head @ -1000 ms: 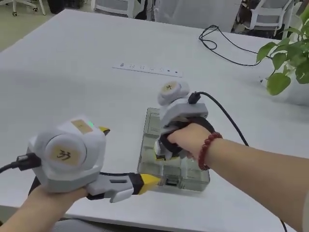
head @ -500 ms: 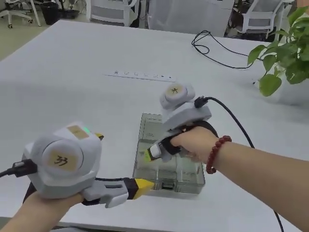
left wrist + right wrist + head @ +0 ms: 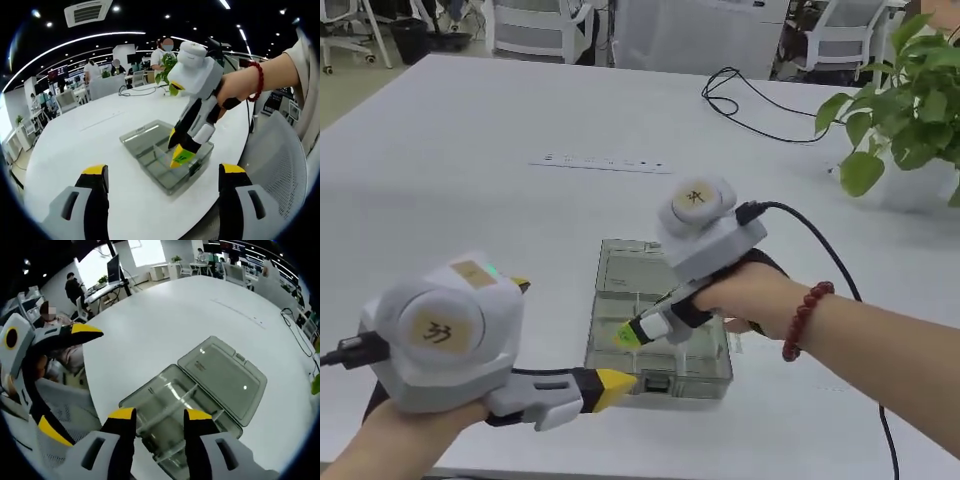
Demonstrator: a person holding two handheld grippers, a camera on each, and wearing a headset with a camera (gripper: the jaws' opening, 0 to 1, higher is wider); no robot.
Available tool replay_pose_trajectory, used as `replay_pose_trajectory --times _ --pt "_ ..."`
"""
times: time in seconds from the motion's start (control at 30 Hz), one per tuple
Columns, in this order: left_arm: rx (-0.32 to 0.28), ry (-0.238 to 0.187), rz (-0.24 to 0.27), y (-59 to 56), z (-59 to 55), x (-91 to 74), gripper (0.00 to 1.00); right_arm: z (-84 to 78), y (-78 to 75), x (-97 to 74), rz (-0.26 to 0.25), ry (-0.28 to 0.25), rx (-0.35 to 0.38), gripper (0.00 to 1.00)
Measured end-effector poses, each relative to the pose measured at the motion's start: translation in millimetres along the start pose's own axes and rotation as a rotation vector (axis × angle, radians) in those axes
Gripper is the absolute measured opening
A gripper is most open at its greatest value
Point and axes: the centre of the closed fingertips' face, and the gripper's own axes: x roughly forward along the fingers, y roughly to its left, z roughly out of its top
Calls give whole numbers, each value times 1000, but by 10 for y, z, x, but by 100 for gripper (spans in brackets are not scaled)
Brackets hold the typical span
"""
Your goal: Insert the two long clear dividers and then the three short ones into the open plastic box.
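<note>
My right gripper (image 3: 160, 415) hangs just above the near end of the open, grey-tinted clear plastic box (image 3: 145, 385), jaws pointing down into it. They stand part-way apart. Clear plastic barely shows against clear plastic, so I cannot tell whether a divider is pinched between them or they are empty. In the left gripper view the lower tip looks greenish, as if seen through plastic, but that settles nothing.

My left gripper (image 3: 163, 171) is off to the near left of the box, level with the counter's edge. Its jaws are spread wide with nothing between them, and it touches neither the box nor the other gripper.

The box sits on the round white counter (image 3: 470, 170). Its flat hinged lid (image 3: 220, 372) is folded back and lies on the far side. Inside the tray I see thin clear dividers (image 3: 167, 406). At least one long strip runs along the length, and crossing walls split the tray into cells. I cannot read the exact count, and I see no loose divider on the counter near the box.

I judge the task to be well along, probably at seating or checking one of the short pieces at the near end. What remains is any short divider not yet pressed home.

Further out lie a white power strip (image 3: 600, 162), a looped black cable (image 3: 750, 95) and a green potted plant (image 3: 905, 90).
</note>
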Motion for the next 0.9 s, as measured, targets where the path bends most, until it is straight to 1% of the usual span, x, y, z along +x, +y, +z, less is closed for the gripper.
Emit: replay_pose_trajectory --times 0.07,0.23,0.33,0.47,0.57,0.67,0.73,0.9 --pt "0 -2 -1 -6 10 -1 93 -16 13 -30 13 -5 -15 40" --pt "-3 -6 -2 -19 28 -12 93 -43 -18 -105 16 -28 -67 42" --pt "-2 -5 -6 -32 26 -14 93 -52 -39 -157 29 -42 -78 43" --pt "-5 -7 -10 -41 23 -18 94 -120 -102 -231 20 -33 -150 44" --pt "-15 -9 -13 -45 22 -17 94 -149 -117 -277 33 -41 -148 45" --pt "-20 -11 -17 -47 22 -17 93 -211 -135 -334 42 -34 -175 46" --pt "-23 -12 -18 -47 19 -21 93 -252 -167 -375 36 -27 -193 46" --pt "-26 -10 -18 -49 -2 -23 93 -326 -240 -466 33 -29 -206 46"
